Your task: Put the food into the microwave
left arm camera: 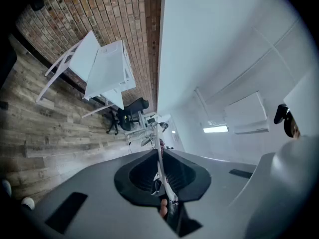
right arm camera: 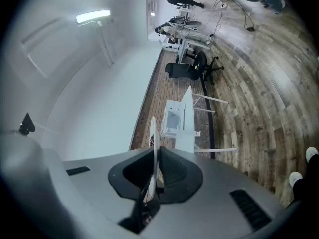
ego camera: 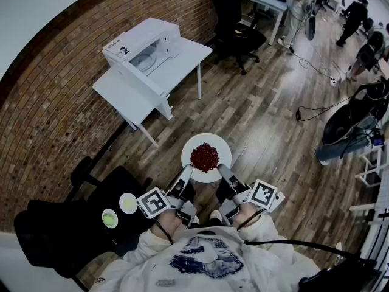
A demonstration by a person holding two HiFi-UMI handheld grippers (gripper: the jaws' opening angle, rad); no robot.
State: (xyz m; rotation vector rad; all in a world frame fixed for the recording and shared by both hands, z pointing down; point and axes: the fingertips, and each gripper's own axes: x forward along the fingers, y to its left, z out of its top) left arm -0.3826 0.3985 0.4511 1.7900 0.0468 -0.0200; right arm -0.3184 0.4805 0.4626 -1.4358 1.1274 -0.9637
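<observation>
Dark red food, a loose heap of it, is riding in mid-air in front of your chest and is nowhere near the oven yet.

Widest first: a run of wooden plank floor lies between you and the white bench by the brick wall. On that bench stands the white microwave. Its front looks open toward you, with a round turntable showing inside, so I'd judge the door needs no work.

Now the round white plate under the heap. It's level, held out over the floor, well apart from the bench.

Your left claw has the plate's near-left rim and your right claw has the near-right rim. In each gripper view the jaws are drawn almost together, with the plate's thin white edge clamped between the pads. Both grips look firm.

So you're in the carry step: the plate is gripped and the walk is ahead. The next move calls for closing the gap to the bench with both claws level and moving as one. If one dips or pulls away, the heap could roll or the rim could slip. Then line the plate up square with the oven mouth and slide it in over the turntable before you let go.
</observation>
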